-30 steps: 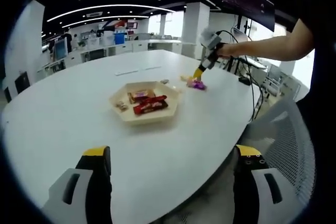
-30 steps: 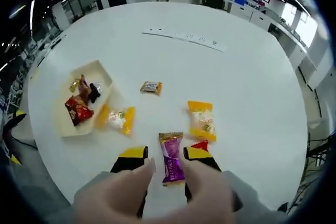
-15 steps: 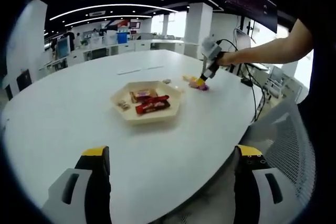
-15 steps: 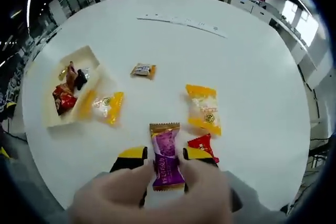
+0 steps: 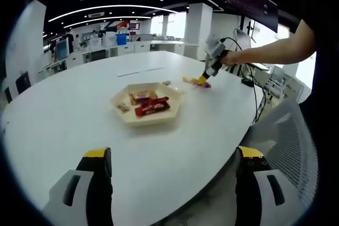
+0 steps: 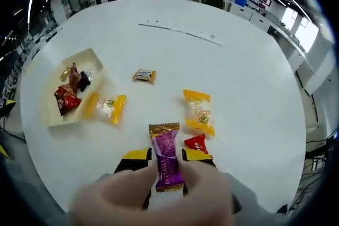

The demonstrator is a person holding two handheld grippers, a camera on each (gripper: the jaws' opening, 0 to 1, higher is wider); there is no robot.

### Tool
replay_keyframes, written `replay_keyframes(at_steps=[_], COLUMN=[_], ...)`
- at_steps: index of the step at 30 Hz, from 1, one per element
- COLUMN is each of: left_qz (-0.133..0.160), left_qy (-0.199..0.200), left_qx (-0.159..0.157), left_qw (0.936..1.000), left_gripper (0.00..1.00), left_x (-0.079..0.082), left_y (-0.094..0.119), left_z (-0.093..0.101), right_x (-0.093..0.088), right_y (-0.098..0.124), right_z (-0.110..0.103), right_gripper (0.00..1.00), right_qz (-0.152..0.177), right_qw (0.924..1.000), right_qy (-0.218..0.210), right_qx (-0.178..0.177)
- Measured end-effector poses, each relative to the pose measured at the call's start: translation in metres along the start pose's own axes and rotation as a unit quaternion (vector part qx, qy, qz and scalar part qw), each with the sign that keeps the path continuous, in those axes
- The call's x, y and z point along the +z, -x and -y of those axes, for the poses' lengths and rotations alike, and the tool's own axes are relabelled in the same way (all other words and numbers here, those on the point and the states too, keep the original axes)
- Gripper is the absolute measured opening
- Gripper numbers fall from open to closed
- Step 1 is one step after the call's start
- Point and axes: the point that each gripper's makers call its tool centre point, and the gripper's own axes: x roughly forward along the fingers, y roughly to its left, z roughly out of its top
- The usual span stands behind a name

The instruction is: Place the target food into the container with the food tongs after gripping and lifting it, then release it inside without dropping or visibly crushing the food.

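Observation:
A purple candy packet (image 6: 165, 149) lies lengthwise between the yellow-tipped jaws of my right gripper (image 6: 166, 155), which is shut on its sides just above the white table. From the left gripper view, the right gripper (image 5: 203, 79) is seen at the far side of the table, its tips down at the purple packet (image 5: 205, 84). The beige hexagonal tray (image 5: 168, 114) holds red packets and smaller sweets; in the right gripper view the tray (image 6: 89, 61) lies far left. My left gripper (image 5: 175, 181) hangs open over the table's near edge, holding nothing.
Loose on the table are an orange packet (image 6: 198, 110), a small red packet (image 6: 196, 142), a yellow packet (image 6: 108, 107) beside the tray and a small wrapped sweet (image 6: 143, 75). A paper strip (image 6: 180, 29) lies farther off. A mesh chair (image 5: 288, 130) stands right of the table.
The right gripper moved forward over the purple packet, which now sits deeper between the jaws, and the jaws have narrowed onto it. The left gripper has stayed still and open.

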Motion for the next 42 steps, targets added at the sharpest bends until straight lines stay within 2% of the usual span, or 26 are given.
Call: replay_keyframes(at_steps=[6, 14, 18, 25, 34, 38, 42], left_qz=[0.002, 0.010, 0.013, 0.021, 0.033, 0.037, 0.044], left_qy=[-0.006, -0.011, -0.009, -0.010, -0.009, -0.008, -0.007], left_qx=[-0.005, -0.009, -0.012, -0.017, -0.023, -0.023, -0.022], left_qw=[1.0000, 0.9999, 0.9998, 0.9996, 0.9992, 0.9990, 0.9988], left_gripper=[0.94, 0.93, 0.94, 0.93, 0.93, 0.93, 0.92], left_x=[0.001, 0.003, 0.004, 0.007, 0.011, 0.013, 0.015], left_y=[0.000, 0.000, 0.000, 0.002, 0.004, 0.004, 0.005], left_z=[0.002, 0.004, 0.005, 0.007, 0.009, 0.009, 0.009], right_x=[0.021, 0.062, 0.069, 0.068, 0.084, 0.090, 0.099], right_y=[0.027, 0.084, 0.103, 0.115, 0.131, 0.129, 0.124], right_z=[0.003, 0.001, -0.001, -0.009, -0.027, -0.035, -0.054], right_gripper=[0.22, 0.23, 0.23, 0.23, 0.23, 0.22, 0.22], right_qz=[0.019, 0.060, 0.067, 0.068, 0.082, 0.083, 0.086], right_qw=[0.9996, 0.9972, 0.9963, 0.9963, 0.9948, 0.9941, 0.9929], right_qy=[0.019, 0.042, 0.052, 0.050, 0.060, 0.069, 0.082], right_qx=[-0.009, -0.012, -0.016, -0.014, -0.010, -0.010, 0.001])
